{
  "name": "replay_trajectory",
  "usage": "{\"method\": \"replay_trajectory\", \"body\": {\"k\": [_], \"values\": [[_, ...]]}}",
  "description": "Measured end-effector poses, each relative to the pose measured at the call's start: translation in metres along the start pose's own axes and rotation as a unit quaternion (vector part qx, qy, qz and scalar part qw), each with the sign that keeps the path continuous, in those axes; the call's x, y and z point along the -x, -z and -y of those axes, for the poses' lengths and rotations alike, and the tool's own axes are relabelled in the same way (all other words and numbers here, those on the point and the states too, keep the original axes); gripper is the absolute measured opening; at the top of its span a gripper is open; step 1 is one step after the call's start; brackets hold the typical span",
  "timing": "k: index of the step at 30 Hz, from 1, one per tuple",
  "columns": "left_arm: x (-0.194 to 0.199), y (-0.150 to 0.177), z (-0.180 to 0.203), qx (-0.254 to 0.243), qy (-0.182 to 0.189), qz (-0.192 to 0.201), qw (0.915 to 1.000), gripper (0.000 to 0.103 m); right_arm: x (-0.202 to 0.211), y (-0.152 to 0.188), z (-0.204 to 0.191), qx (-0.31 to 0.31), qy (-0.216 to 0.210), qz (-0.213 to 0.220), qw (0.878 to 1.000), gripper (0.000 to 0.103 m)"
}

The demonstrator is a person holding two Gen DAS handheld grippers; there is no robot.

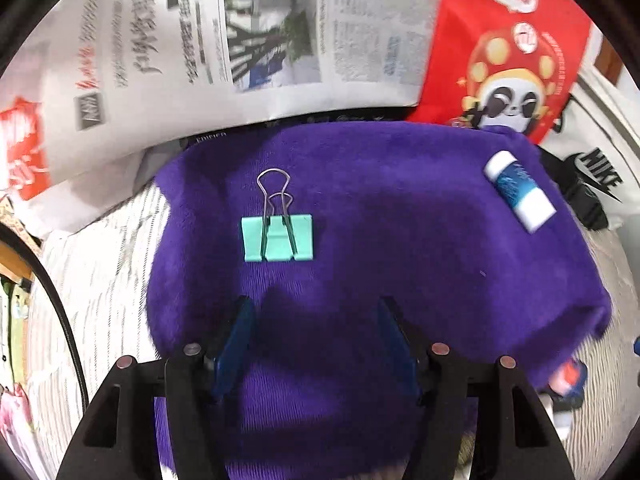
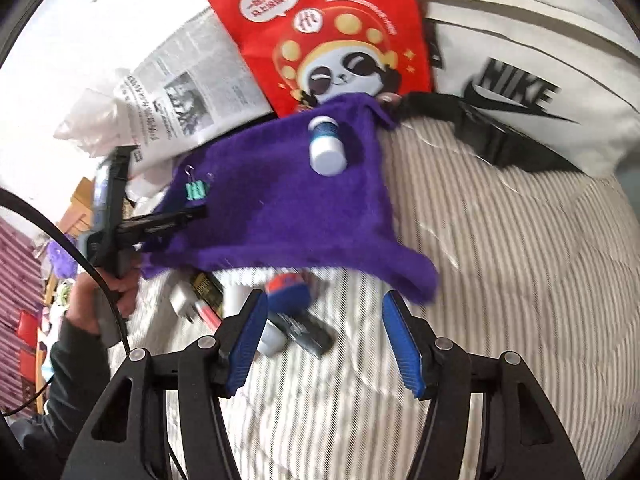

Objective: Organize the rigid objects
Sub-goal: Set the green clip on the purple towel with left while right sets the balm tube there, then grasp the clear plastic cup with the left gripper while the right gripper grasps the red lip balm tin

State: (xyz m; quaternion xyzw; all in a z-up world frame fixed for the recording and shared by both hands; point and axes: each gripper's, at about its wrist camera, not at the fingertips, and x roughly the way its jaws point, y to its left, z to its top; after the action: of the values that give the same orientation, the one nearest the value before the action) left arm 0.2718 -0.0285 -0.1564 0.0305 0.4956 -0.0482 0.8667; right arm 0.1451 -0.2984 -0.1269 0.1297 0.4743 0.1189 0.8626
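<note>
Mint-green and boxy, the clip (image 1: 277,239) is lying flat on the purple cloth (image 1: 400,248), wire handles pointing toward the newspaper (image 1: 160,60). It is sitting just ahead of the left gripper (image 1: 316,344), whose blue jaws are standing half spread with nothing between them. The white-and-blue bottle (image 1: 519,191) is resting on its side near the cloth's far right corner, well apart from the clip.

The right gripper (image 2: 325,344) is hanging over the striped bedding (image 2: 500,280), jaws likewise half spread and empty, above a loose pile just off the cloth's near edge: a red-and-blue ball (image 2: 288,290), a dark stick (image 2: 308,332), a white plug (image 2: 182,302).

For the next pick I would judge the pile the target. The ball is looking round and apt to roll, so centring both pads across its widest part is advisable. The cloth is plush and soft and the bedding is yielding, so pressing down hard is risking tipping neighbours. The clip's painted steel body is rigid, and its thin handles are offering poor purchase.
</note>
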Motion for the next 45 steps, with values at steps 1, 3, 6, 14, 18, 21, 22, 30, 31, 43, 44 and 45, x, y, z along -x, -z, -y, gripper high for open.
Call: {"method": "replay_trajectory", "body": {"k": [1, 3, 6, 14, 18, 21, 22, 30, 31, 43, 44, 45], "values": [[0.007, 0.004, 0.004, -0.001, 0.001, 0.005, 1.0, 0.061, 0.004, 0.004, 0.001, 0.001, 0.009, 0.002, 1.0, 0.059], [0.019, 0.012, 0.009, -0.001, 0.007, 0.01, 0.9999, 0.061, 0.008, 0.012, 0.001, 0.007, 0.025, 0.006, 1.0, 0.059], [0.034, 0.029, 0.011, 0.0, 0.019, 0.019, 0.9996, 0.061, 0.014, 0.023, -0.004, 0.017, 0.042, 0.008, 0.999, 0.059], [0.06, 0.073, 0.012, -0.014, 0.024, 0.025, 0.9993, 0.061, 0.027, 0.047, -0.014, 0.025, 0.039, 0.008, 0.999, 0.059], [0.058, 0.087, -0.002, -0.002, 0.021, 0.021, 0.9996, 0.061, 0.033, 0.058, -0.018, 0.035, 0.046, 0.012, 0.998, 0.059], [0.057, 0.092, -0.011, 0.009, 0.023, 0.02, 0.9995, 0.062, 0.035, 0.064, -0.019, 0.044, 0.055, 0.012, 0.997, 0.059], [0.057, 0.091, -0.012, 0.011, 0.024, 0.024, 0.9994, 0.062, 0.036, 0.065, -0.02, 0.047, 0.059, 0.012, 0.997, 0.059], [0.057, 0.096, -0.018, -0.019, 0.0, 0.015, 0.9997, 0.061, 0.036, 0.071, -0.018, 0.053, 0.059, 0.008, 0.997, 0.059], [0.056, 0.098, -0.018, -0.024, -0.001, 0.015, 0.9996, 0.061, 0.035, 0.071, -0.018, 0.054, 0.059, 0.007, 0.997, 0.059], [0.037, 0.093, -0.007, -0.016, 0.024, 0.021, 0.9993, 0.034, 0.018, 0.071, -0.016, 0.054, 0.06, -0.015, 0.997, 0.059], [0.036, 0.095, -0.005, -0.021, 0.017, 0.025, 0.9993, 0.031, 0.017, 0.071, -0.016, 0.054, 0.061, -0.018, 0.997, 0.059], [0.037, 0.097, -0.005, -0.024, 0.011, 0.032, 0.9991, 0.026, 0.015, 0.071, -0.016, 0.054, 0.062, -0.02, 0.996, 0.059]]}}
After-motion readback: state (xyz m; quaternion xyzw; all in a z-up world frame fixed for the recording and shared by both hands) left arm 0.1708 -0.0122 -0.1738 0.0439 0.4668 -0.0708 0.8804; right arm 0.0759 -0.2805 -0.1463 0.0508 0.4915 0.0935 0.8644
